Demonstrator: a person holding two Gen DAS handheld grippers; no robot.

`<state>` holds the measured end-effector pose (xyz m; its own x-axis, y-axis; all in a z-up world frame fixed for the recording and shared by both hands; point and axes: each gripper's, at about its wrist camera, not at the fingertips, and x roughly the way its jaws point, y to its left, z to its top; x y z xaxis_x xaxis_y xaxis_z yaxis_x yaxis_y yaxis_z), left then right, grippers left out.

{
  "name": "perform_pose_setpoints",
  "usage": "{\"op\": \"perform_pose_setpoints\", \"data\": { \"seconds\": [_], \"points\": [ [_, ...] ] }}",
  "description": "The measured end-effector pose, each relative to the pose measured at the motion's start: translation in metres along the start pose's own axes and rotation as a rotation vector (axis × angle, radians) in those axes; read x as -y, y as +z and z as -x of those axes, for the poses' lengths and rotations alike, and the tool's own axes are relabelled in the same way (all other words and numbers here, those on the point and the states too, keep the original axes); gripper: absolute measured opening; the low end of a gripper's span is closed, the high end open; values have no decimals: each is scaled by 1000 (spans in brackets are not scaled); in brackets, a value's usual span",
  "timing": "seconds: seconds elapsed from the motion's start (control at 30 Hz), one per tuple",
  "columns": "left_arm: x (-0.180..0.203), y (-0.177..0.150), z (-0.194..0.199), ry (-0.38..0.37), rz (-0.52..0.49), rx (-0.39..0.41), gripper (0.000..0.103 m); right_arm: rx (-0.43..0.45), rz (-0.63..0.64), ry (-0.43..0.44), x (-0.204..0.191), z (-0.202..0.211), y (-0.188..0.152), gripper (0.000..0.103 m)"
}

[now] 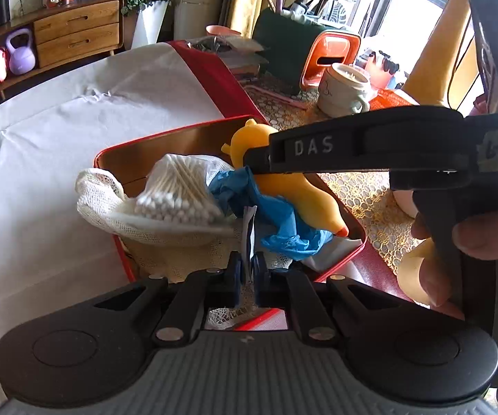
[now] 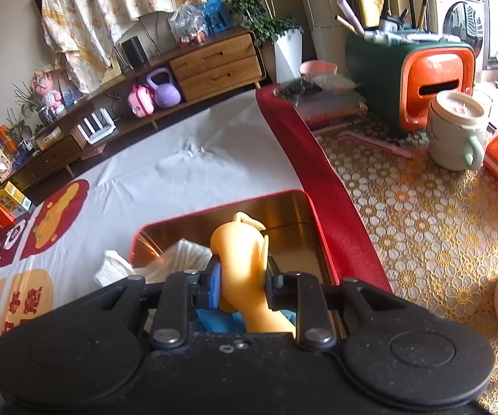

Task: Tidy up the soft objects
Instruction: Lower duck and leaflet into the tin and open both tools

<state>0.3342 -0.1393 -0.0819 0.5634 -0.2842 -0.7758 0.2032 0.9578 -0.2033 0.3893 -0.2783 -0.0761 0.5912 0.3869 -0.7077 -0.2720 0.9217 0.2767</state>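
White cloth [image 1: 76,110] covers the near table, with a red band [image 2: 321,180] along its edge and a gold lace cloth [image 2: 421,214] beyond. Straight ahead of both grippers sits a red tin [image 1: 166,138] with a shiny inside. The left gripper [image 1: 249,269] is pinched nearly shut on a thin white and blue strip [image 1: 250,228] that stands upright between its pads. Just beyond its tips lie a crumpled blue glove [image 1: 283,214], a bundle of cotton swabs [image 1: 179,190] in clear wrap, and white gauze [image 1: 96,193] draped over the tin's rim. The right gripper [image 2: 242,276] is clamped on a yellow rubber toy [image 2: 240,252] with an orange tip, holding it over the tin; in the left view its arm crosses from the right. A mug [image 2: 456,131] stands well off to the right.
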Motion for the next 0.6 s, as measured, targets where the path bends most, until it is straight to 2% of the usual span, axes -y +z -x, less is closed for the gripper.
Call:
{"op": "perform_pose_setpoints", "data": {
  "seconds": [0.27, 0.6],
  "points": [
    [-2, -3, -15, 5, -9, -28, 7, -29, -11, -12, 8, -13, -7, 24],
    [-7, -8, -22, 7, 17, -46, 8, -30, 3, -35, 7, -9, -13, 31]
  ]
}}
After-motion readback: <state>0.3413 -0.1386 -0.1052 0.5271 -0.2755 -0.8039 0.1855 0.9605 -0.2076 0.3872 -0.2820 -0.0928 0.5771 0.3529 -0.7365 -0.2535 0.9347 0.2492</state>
